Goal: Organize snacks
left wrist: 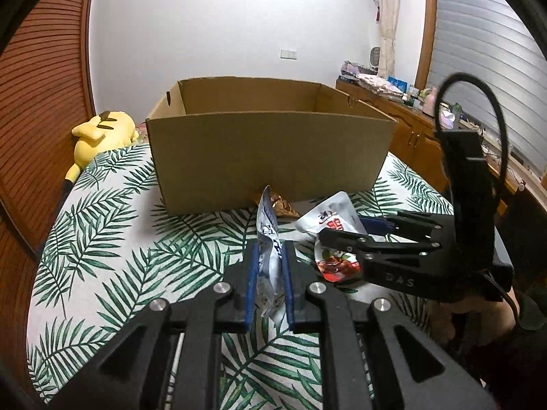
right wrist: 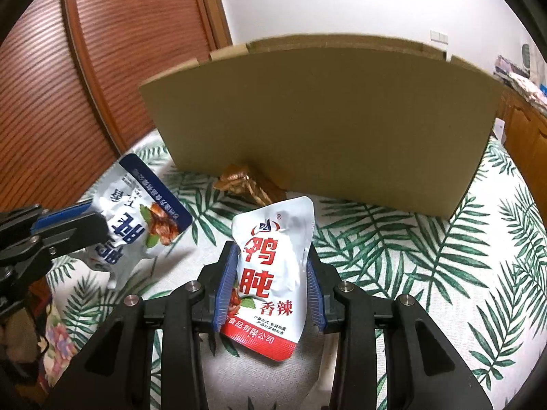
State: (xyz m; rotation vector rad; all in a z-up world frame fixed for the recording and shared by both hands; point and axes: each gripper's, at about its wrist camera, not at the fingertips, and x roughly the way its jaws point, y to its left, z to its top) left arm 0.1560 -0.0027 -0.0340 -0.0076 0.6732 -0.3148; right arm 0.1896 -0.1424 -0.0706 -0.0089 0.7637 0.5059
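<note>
A white wall (left wrist: 212, 34) fills the back, with a pale switch plate (left wrist: 288, 54) on it. At left stands a slatted wooden door (left wrist: 41, 78). At right, a grey blind (left wrist: 478, 34) and a cream curtain (left wrist: 388, 17) hang above a cluttered wooden cabinet (left wrist: 407, 126). The table wears a leaf-print cloth (left wrist: 112, 239); a yellow plush (left wrist: 102, 133) lies at its far left corner.

Left tool (left wrist: 270, 256): black linkage arms, silver round screws, blue ribbed pads (left wrist: 252, 273). Right tool (right wrist: 271, 266): same black frame, silver screws, blue ribbed pads (right wrist: 228, 280); "DAS" lettering embossed, black cable (left wrist: 492, 109) looped above body. Skin glimpsed beneath right tool.
</note>
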